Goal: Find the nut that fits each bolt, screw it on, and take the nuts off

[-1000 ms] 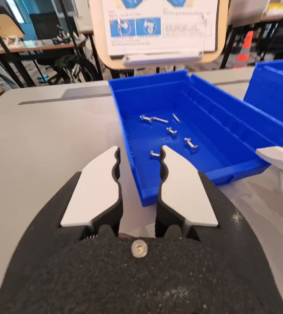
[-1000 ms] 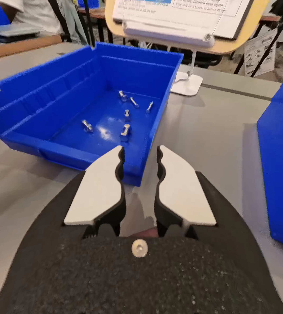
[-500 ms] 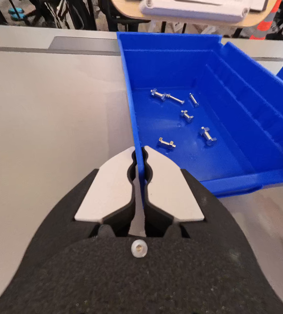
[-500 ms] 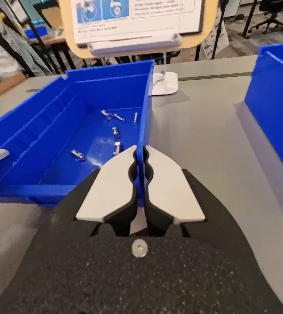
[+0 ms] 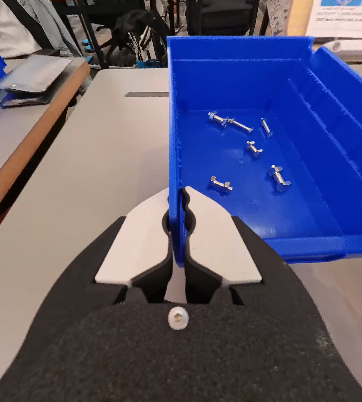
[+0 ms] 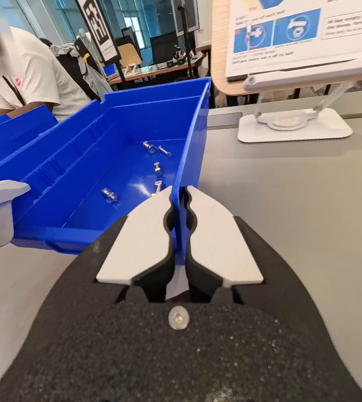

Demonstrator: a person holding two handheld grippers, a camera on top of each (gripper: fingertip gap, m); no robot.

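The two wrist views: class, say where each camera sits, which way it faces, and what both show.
Left wrist view: sits on the left tongs, facing forward along the blue bin's left wall, which its fingers clamp.
Right wrist view: sits on the right tongs, clamping the bin's right wall; the left tongs show at far left.
Shared: the bin and its bolts with nuts on.
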